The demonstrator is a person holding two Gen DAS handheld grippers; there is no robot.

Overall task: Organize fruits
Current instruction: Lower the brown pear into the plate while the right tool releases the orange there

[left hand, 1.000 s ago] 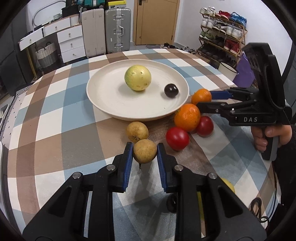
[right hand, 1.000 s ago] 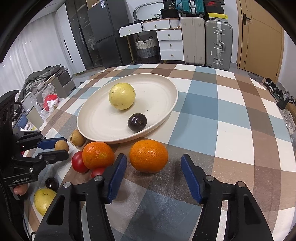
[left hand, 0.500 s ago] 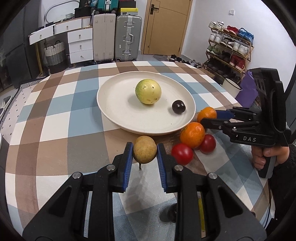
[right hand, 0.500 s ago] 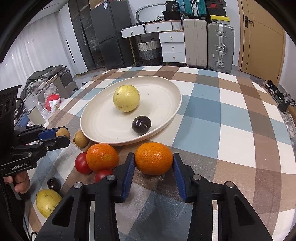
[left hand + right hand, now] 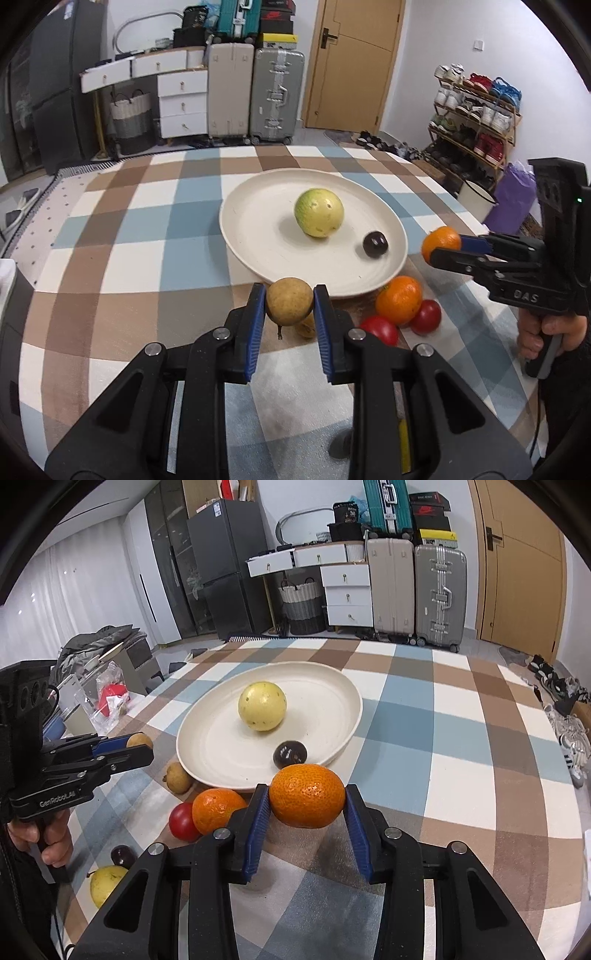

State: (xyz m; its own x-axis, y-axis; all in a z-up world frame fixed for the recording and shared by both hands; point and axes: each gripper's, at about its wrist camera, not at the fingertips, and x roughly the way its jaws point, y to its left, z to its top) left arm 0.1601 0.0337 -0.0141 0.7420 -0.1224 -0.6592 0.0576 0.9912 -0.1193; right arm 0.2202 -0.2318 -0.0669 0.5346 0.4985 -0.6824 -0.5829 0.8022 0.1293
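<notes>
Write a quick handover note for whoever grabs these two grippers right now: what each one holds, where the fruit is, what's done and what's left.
Left gripper: shut on a brown pear, held near the plate rim.
Right gripper: shut on an orange, also near the rim.
Done: yellow fruit and dark plum on the plate.
Left: place both held fruits, then the second orange, tomatoes, other pear, second plum and yellow fruit near the table edge.
</notes>
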